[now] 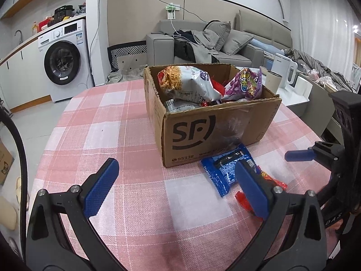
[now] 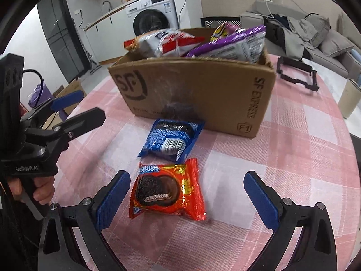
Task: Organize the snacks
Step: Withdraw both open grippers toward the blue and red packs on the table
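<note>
Pink-and-white checked cloth covers the round table (image 2: 282, 153), with a washing machine (image 1: 63, 61) and a grey sofa (image 1: 225, 43) in the room beyond.

Both grippers are empty, their blue-padded fingers spread wide above the cloth. The right gripper (image 2: 187, 199) hangs over the near edge, its fingers on either side of an orange cookie packet (image 2: 168, 190) without touching it. That packet lies flat, face up, its long axis running roughly near to far. Just beyond it, almost touching, lies a blue cookie packet (image 2: 171, 140), barcode side up, its long axis tilted slightly rightward toward the box, its far end against the box wall. Two loose packets are on the cloth: one orange, one blue.

The left gripper (image 1: 176, 187) hovers to the left of them; in its own view the blue packet sits beside its right finger, the orange one mostly hidden behind it.

A single open cardboard box (image 2: 203, 94), marked SF, stands past the packets, mid-table. Snack bags stick out of its top: a silver-and-red bag (image 2: 167, 41) on the left, a purple bag (image 2: 232, 43) on the right, and others beneath that cannot be counted.

A pale cup (image 2: 349, 99) stands at the table's far right edge.
</note>
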{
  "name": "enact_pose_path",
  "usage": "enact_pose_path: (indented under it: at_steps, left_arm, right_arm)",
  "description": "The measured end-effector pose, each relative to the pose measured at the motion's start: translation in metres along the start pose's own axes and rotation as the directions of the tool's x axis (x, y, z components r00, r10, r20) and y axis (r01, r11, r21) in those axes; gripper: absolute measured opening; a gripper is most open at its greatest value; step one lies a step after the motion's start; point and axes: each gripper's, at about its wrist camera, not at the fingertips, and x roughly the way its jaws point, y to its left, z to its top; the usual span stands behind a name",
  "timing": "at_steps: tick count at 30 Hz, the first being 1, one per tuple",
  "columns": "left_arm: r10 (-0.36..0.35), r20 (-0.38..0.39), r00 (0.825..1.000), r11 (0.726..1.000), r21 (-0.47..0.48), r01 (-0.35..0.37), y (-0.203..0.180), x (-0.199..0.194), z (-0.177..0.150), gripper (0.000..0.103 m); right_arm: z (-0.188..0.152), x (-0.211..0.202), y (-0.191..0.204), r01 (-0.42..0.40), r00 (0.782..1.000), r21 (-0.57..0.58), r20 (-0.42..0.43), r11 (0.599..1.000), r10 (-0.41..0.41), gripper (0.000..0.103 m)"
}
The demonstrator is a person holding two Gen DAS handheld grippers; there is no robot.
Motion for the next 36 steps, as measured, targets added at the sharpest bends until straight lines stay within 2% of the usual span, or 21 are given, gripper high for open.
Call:
enact_pose_path:
  at_steps: [10,17,36]
  left_arm:
    - [0.002,-0.032,0.999,1.000,-0.014,-0.003,0.007,0.013,-0.006,0.102]
    - [0.003,-0.048,0.999,1.000,-0.006,-0.003,0.007,0.022,-0.010,0.102]
    - [0.002,-0.072,0.997,1.000,-0.003,-0.003,0.009,0.035,-0.018,0.102]
  right_arm:
    - [-0.005,0.014,0.010,-0.044,0.998,-0.034,-0.045,0.998,0.043,0.102]
    - [-0.010,0.025,0.013,-0.017,0.997,-0.056,-0.073,0.998,0.013,0.102]
    - [-0.002,0.025,-0.037,0.052,0.997,0.024,-0.062,0.998,-0.051,0.100]
